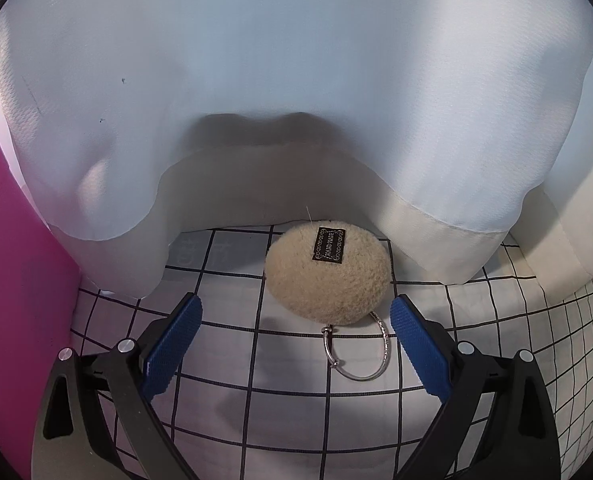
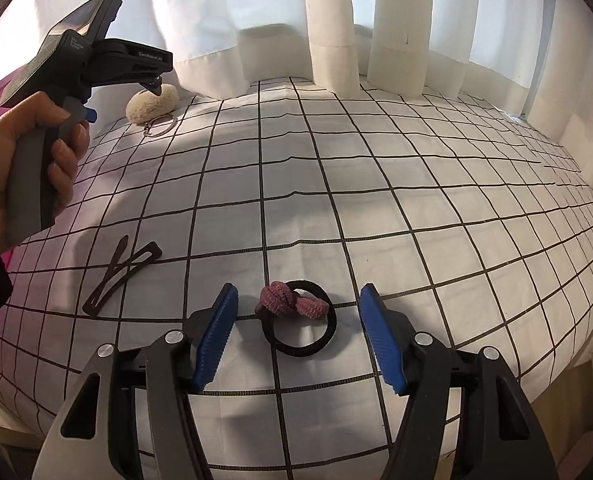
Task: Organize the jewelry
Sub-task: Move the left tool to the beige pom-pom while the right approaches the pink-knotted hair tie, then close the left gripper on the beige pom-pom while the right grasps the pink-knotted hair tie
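Note:
A fluffy cream pouch (image 1: 327, 276) with a black label lies on the checked cloth (image 1: 224, 344), and a silver bangle (image 1: 356, 350) rests against its near edge. My left gripper (image 1: 296, 312) hovers just in front of both, open, with the bangle between its blue pads (image 1: 174, 340). In the right wrist view, a black hair tie with a pink knot (image 2: 296, 312) lies between the wide-open fingers of my right gripper (image 2: 298, 300); nothing is gripped. The left gripper (image 2: 96, 64), held by a hand (image 2: 24, 168), shows there above the pouch (image 2: 151, 107) and bangle (image 2: 161, 126).
Dark hair clips (image 2: 120, 276) lie crossed on the cloth, left of the hair tie. White curtains (image 1: 296, 100) hang right behind the pouch and along the table's far edge. A pink surface (image 1: 12, 280) borders the left side.

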Demonstrator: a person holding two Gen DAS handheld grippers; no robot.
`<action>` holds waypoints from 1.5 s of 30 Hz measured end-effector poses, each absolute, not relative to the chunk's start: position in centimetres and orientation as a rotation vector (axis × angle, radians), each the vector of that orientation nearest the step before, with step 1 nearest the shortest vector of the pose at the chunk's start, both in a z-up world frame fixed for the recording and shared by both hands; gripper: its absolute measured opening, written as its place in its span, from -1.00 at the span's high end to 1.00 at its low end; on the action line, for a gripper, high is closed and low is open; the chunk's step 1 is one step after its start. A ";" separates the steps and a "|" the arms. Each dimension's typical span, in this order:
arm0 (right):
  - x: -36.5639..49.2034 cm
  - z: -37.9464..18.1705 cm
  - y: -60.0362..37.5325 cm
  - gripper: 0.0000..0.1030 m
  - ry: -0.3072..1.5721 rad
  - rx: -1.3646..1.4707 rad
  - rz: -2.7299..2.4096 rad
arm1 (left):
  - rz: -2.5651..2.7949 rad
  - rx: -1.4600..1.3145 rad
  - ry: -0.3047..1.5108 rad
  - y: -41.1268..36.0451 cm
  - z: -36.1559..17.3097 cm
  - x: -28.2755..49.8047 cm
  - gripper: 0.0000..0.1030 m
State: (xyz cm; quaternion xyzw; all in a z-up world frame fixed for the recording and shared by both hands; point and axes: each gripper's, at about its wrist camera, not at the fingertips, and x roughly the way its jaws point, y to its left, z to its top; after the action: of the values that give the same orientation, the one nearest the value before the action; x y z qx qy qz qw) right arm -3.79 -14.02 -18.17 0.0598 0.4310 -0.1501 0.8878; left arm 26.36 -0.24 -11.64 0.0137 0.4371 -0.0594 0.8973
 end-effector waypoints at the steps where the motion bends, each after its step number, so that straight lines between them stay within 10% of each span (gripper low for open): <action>1: -3.9 -18.2 -13.9 -0.19 0.892 0.122 -0.313 | -0.124 0.029 0.906 -0.3 -11.7 26.5 -0.81; 25: -4.2 -18.2 -13.7 -0.19 0.873 0.096 -0.308 | -0.116 0.060 0.903 -3.2 -11.9 31.4 -0.81; 36: -4.0 -18.2 -13.8 -0.18 0.880 0.098 -0.308 | -0.119 0.099 0.896 -4.3 -12.6 30.2 -0.35; 45: -4.1 -17.9 -13.0 0.43 0.877 0.059 -0.275 | -0.134 0.083 0.889 -3.8 -12.7 29.5 -0.17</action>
State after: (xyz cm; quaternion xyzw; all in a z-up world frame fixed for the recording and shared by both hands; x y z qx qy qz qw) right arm -4.08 -13.02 -17.93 0.0287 0.4230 -0.1328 0.8959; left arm 29.48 -3.75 -12.72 0.0400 0.4293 -0.0646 0.8999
